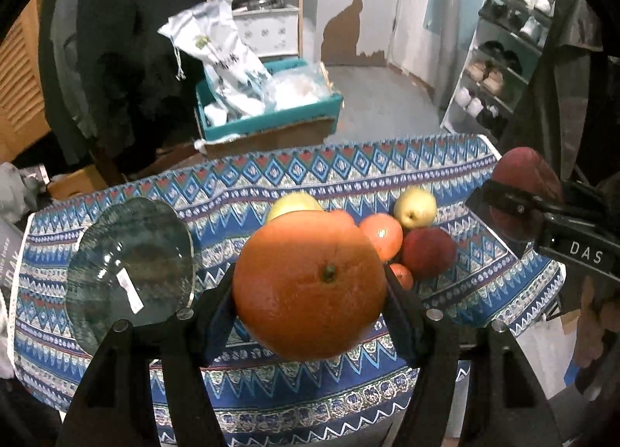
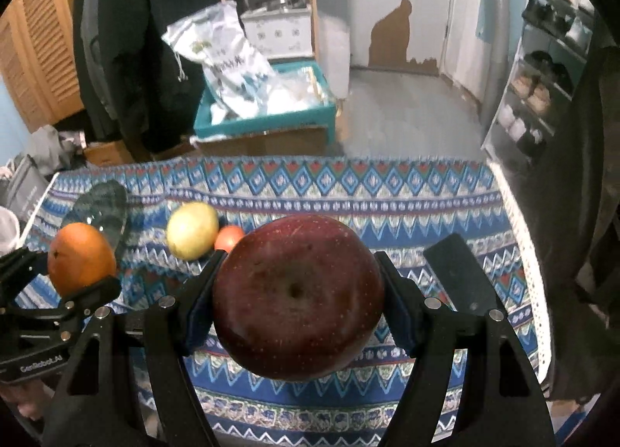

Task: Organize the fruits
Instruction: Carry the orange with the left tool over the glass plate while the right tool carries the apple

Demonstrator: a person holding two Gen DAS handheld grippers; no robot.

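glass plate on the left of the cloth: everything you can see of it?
The glass plate is clear, grey-green tinted glass, round with a wavy, scalloped rim and fine ribbed streaks. A white sticker sits near its middle. It lies flat on the patterned cloth, nothing on it, apart from the pile of fruit to its right. Neither gripper touches it. In the right wrist view it shows as a thin sliver behind the held orange.

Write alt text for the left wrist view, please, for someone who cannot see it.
A left hand-held gripper clamps a large orange above a table under a blue patterned cloth. A glass plate lies to the left; more fruit is clustered behind the orange.
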